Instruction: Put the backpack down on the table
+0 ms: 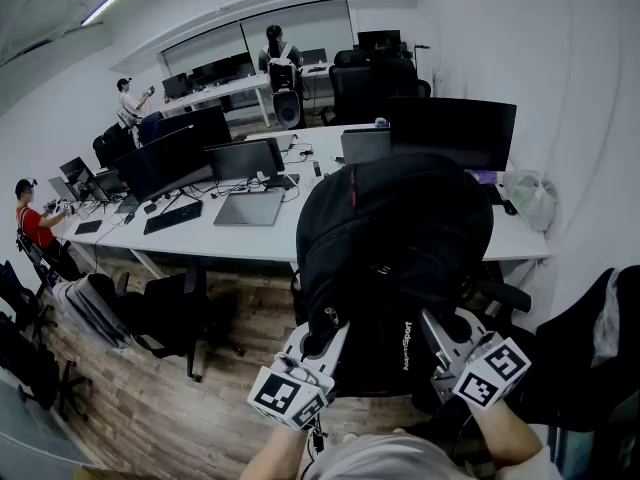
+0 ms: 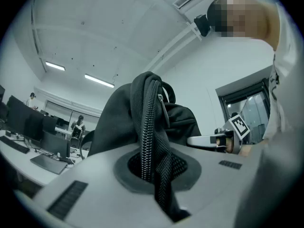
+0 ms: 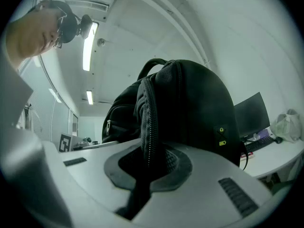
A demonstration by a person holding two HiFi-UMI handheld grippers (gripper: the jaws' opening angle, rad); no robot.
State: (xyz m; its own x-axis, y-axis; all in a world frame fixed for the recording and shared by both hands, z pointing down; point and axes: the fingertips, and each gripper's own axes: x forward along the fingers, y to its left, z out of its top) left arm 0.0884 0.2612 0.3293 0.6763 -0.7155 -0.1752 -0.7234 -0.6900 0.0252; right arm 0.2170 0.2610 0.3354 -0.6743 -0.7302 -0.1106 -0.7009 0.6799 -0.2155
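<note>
Weight is what I mind here: the black soft-fabric backpack bulges as if packed, so I judge it heavy and saggy rather than stiff, likely to slump once it lands. My left gripper is pinched tight on a ridge of zipped mesh fabric, and my right gripper is clamped the same way on the other side. Those seams look like a firm, non-slippery hold. The bag hangs upright in the air between them, just in front of the long white table, not resting on it. The tabletop carries dark monitors but has bare room near its front edge. A wooden floor lies below.
</note>
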